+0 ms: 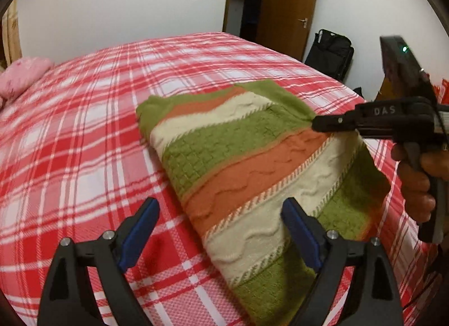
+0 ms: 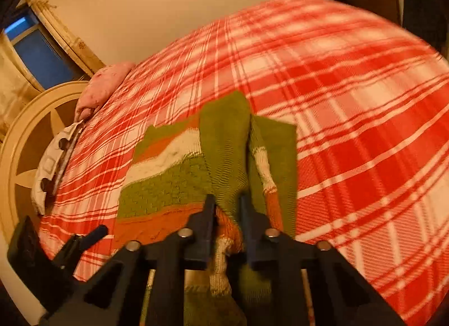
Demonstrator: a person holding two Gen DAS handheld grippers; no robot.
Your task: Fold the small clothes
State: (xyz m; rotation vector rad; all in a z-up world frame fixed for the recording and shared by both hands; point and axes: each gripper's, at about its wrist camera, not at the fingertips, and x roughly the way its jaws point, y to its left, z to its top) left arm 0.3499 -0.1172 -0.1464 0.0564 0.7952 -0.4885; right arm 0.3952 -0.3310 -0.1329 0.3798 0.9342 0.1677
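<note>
Sweater [image 1: 247, 163]: green, orange, cream stripes. Bedspread [image 1: 84, 135]: red-white plaid. Pillow [image 1: 22, 76]: pink. My left gripper [image 1: 219, 230]: black, blue pads.

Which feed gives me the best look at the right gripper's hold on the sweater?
Right wrist view: the right gripper is closed on a green fold of the sweater, fabric bunched between its fingers. The left wrist view shows that gripper side-on, pinching the sweater's far edge, its fingertips partly blurred.

Sweater [image 1: 252, 174] near end cut off by bottom edge; bedspread [image 2: 350, 101] motion-blurred.
</note>
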